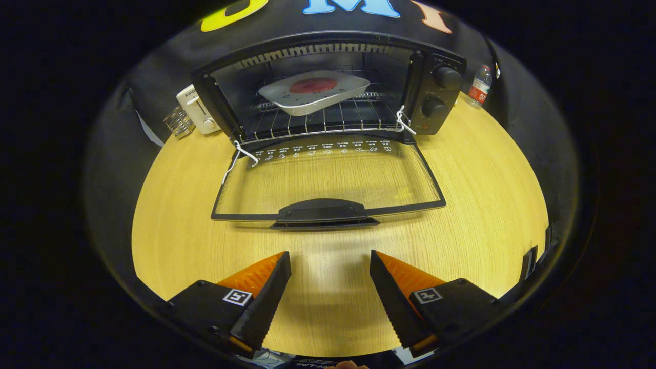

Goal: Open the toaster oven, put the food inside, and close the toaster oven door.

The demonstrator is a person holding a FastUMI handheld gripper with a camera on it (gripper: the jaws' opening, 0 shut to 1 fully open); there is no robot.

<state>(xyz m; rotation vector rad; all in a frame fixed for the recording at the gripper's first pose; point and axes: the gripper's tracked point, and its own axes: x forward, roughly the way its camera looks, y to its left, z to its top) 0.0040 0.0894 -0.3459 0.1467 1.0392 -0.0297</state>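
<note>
A black toaster oven (435, 92) stands at the far side of the wooden table, its glass door (328, 177) folded down flat toward me. The door's black handle (323, 211) lies just ahead of my fingers. Inside, on the wire rack (318, 123), rests a white dish (313, 92) holding a round red piece of food (312, 85). My gripper (330, 256) hovers over the table short of the door handle. It is open, with nothing between its fingers.
A white pop-up toaster (197, 108) with a small wire rack beside it stands left of the oven. A plastic water bottle (479, 86) stands to the oven's right. Bare yellow tabletop (487, 205) lies on both sides of the open door.
</note>
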